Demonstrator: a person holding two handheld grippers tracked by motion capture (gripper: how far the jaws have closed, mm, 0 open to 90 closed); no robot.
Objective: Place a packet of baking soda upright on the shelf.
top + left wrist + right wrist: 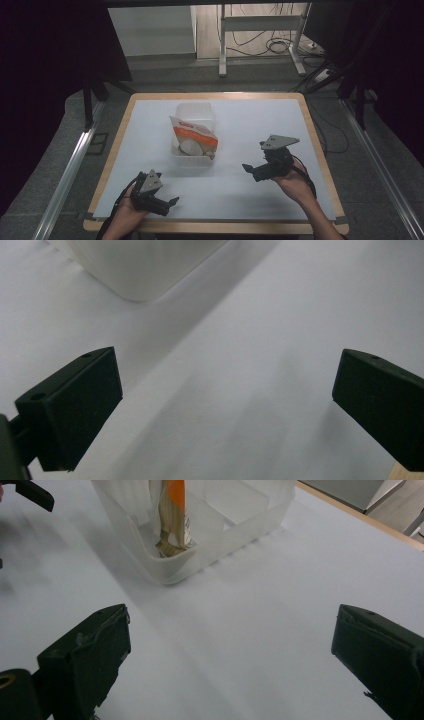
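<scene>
A clear plastic container (208,114) stands at the middle of the white table, with an orange and white packet (194,138) leaning upright inside it. My left gripper (171,203) hovers near the front edge, left of and in front of the container; in the left gripper view its jaws (225,385) are open over bare table, with a corner of the container (140,265) at the top. My right gripper (249,169) is held to the container's right. In the right gripper view its jaws (230,630) are open and empty, facing the container (200,555) and the packet (172,515).
The table's white top (260,125) has a wooden rim (320,150). Behind the table are a metal frame (222,45) and floor cables (277,46). Metal rails (70,170) run along both sides. One jaw of the left gripper (32,492) shows in the right gripper view.
</scene>
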